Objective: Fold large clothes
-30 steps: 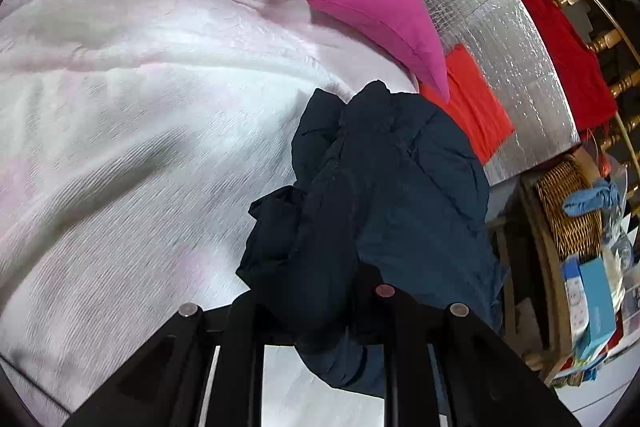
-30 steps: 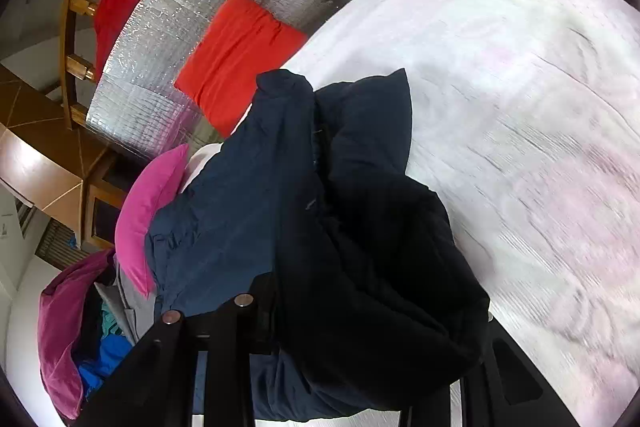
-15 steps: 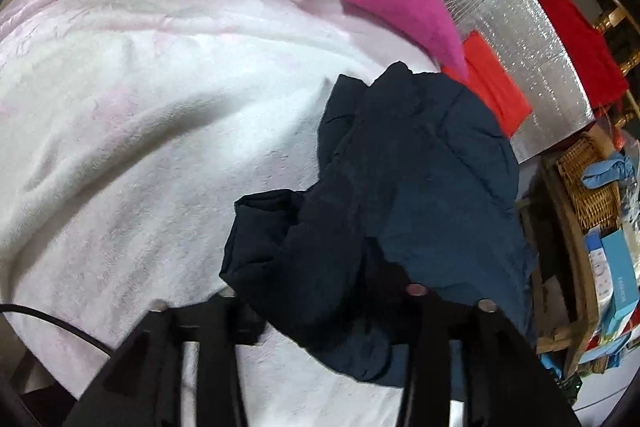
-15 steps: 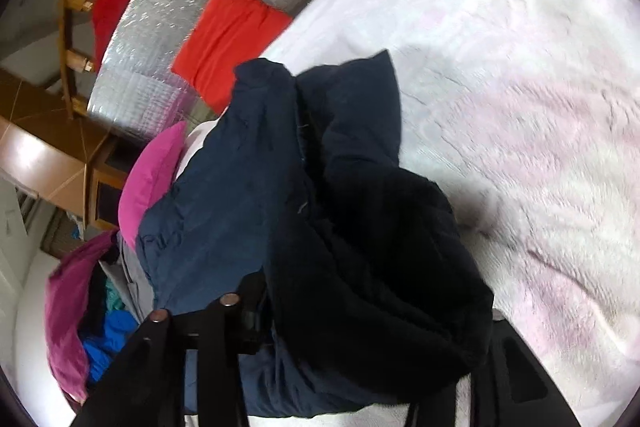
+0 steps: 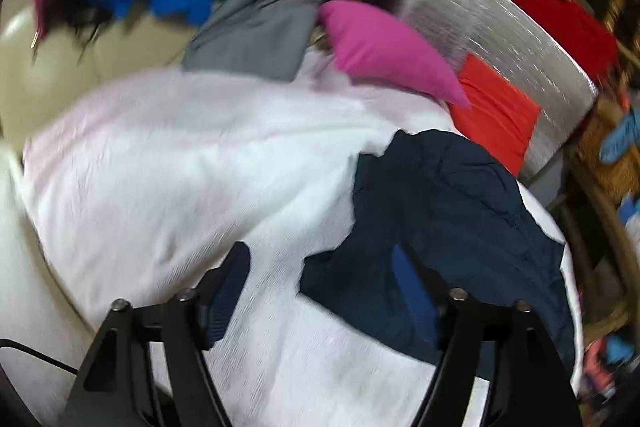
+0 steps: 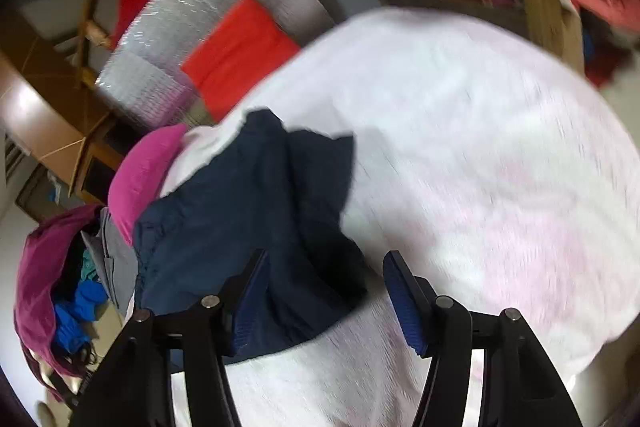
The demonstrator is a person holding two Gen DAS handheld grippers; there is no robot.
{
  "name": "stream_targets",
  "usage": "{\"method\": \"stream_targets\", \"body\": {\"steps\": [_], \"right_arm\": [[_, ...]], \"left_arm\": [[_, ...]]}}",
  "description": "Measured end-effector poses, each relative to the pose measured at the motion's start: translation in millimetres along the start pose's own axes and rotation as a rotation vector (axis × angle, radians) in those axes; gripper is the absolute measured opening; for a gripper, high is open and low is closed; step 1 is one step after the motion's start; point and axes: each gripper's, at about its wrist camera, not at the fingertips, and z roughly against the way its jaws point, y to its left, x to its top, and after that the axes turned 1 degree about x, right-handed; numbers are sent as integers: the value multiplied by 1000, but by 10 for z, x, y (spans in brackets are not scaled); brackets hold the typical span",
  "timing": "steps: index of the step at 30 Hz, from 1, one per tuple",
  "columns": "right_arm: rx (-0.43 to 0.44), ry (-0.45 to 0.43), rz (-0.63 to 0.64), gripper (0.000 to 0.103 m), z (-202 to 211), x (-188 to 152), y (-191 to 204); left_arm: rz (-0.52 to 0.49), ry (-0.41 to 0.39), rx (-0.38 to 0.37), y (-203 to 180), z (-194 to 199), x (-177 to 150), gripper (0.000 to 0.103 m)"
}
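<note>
Open white blanket is seen at nine o'clock; the navy garment, released, is bunched at three near its edge. The left gripper and right gripper have just been opening and now stand open, where cloth was clamped earlier

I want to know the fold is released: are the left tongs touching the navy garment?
Cannot tell. In the left wrist view the left tongs have just been opening, but one pad overlaps the navy garment in blur.
</note>
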Motion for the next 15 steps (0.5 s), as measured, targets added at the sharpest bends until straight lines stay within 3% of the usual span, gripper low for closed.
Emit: {"method": "stream_targets", "body": {"steps": [2, 5, 7, 9, 11, 15], "right_arm": [[16, -8, 52, 59, -36, 65, 194], [25, 6, 98, 54, -224, 121, 445], [11, 35, 112, 54, -391, 111, 514], [-28, 96, 117, 54, -627, 63, 525], [-91, 153, 128, 54, -863, -9, 489], [-112, 145, 151, 54, -832, -14, 520]], "left_arm": [[-43, -6, -1, -132, -91, 20, 80], [-88, 34, 62, -175, -413, -45, 80], [-86, 116, 118, -66, -650, -147, 80], [-8, 226, 101, 44, -852, -189, 80], [44, 232, 73, 132, -859, -160, 82], [-40, 170, 99, 21, -717, -69, 82]]}}
